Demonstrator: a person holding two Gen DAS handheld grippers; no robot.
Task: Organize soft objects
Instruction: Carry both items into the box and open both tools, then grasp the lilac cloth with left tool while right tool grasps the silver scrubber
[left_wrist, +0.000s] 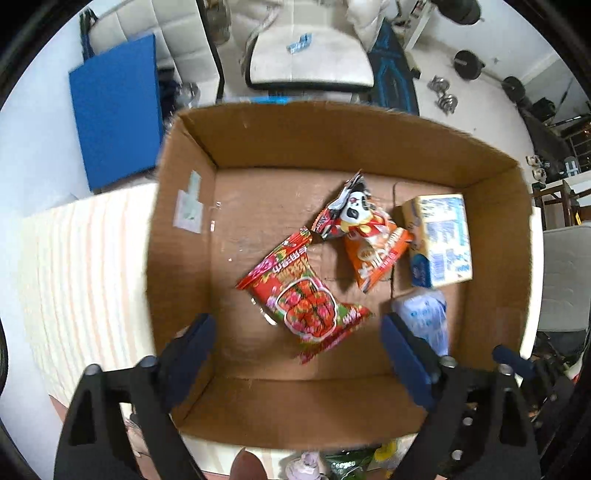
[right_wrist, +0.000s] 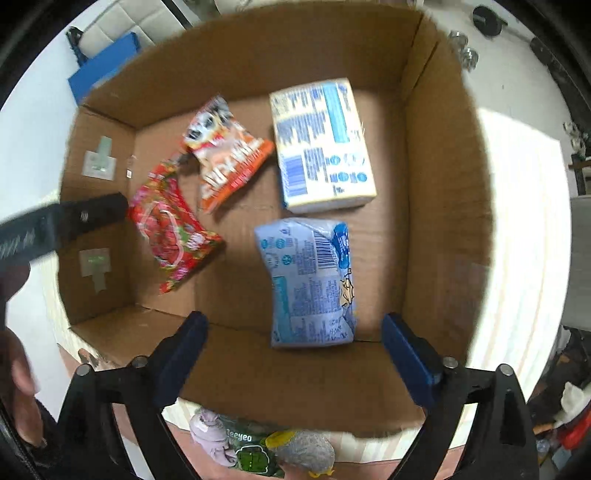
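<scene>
So we've got both grippers hovering over the open cardboard box (left_wrist: 184, 229), which sits on a pale striped worktop (left_wrist: 81, 258). Starting on the left, the box's left wall has a couple of taped labels (right_wrist: 99, 160) stuck to it. Next over is the red snack bag (left_wrist: 304, 295) lying flat on the box floor, with our left gripper (left_wrist: 299, 354) right above it, jaws spread wide and nothing between them. Further in there's the orange snack bag (left_wrist: 373, 251), its near corner just beside the top corner of the red one, propped a bit against the yellow-and-blue tissue pack (left_wrist: 441, 240) near the right wall. In front of that lies the light blue tissue pack (right_wrist: 310, 280), close to the near wall, and our right gripper (right_wrist: 295, 350) hangs just over its near end, also wide open and empty. From the right wrist view we can see one finger of the left gripper poking in at the box's left side. Outside the box on the near edge there's a green packet (right_wrist: 251, 452) and a small grey plush thing (right_wrist: 306, 452), kind of blurry.
</scene>
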